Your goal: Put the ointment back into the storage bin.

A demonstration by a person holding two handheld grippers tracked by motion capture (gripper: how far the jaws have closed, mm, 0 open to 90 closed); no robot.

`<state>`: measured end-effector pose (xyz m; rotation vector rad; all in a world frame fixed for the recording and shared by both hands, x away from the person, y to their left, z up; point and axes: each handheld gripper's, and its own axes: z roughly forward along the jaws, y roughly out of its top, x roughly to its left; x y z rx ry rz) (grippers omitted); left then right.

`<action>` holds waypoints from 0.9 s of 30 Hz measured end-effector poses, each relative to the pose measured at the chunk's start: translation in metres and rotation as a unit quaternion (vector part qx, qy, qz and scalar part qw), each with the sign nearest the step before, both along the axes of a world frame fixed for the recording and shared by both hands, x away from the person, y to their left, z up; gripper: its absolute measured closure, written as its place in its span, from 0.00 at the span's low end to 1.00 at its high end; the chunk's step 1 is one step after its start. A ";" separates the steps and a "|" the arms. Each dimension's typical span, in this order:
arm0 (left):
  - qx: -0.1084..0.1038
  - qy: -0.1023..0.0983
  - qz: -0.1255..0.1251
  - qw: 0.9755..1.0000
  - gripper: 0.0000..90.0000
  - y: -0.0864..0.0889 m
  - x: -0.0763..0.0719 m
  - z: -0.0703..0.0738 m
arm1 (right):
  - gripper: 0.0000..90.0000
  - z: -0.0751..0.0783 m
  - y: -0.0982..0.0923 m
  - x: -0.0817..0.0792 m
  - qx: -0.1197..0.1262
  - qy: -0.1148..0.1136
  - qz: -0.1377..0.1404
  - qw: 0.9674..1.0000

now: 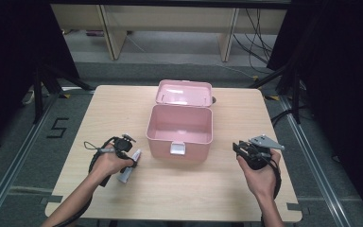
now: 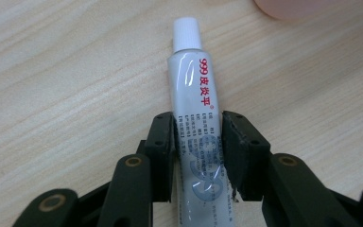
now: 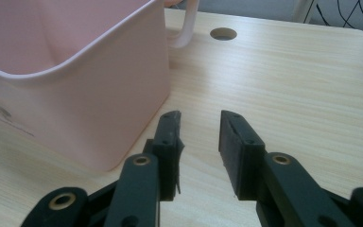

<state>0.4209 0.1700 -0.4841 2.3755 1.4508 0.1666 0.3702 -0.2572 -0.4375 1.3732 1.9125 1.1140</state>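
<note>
A white ointment tube (image 2: 194,90) with a white cap and red lettering lies flat on the wooden table (image 1: 194,184). My left gripper (image 2: 198,135) points down at it with the tube's middle between the jaws. Both pads (image 2: 231,142) touch the tube's sides. In the high view the tube (image 1: 125,173) is just left of the open pink box (image 1: 179,140), under my left gripper (image 1: 133,160). My right gripper (image 1: 238,147) is held to the right of the box. Its jaws (image 3: 198,130) are open, with bare table between them.
The pink box's lid (image 1: 184,92) is folded back behind it, and a white latch (image 1: 177,148) hangs on the front wall. The box wall (image 3: 75,94) stands close on the left of the right gripper. A cable hole (image 3: 223,33) is in the table beyond.
</note>
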 end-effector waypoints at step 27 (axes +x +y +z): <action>0.044 -0.010 -0.106 0.993 0.76 0.007 0.001 0.005 | 0.77 -0.004 0.001 -0.001 0.023 0.013 -0.010 1.000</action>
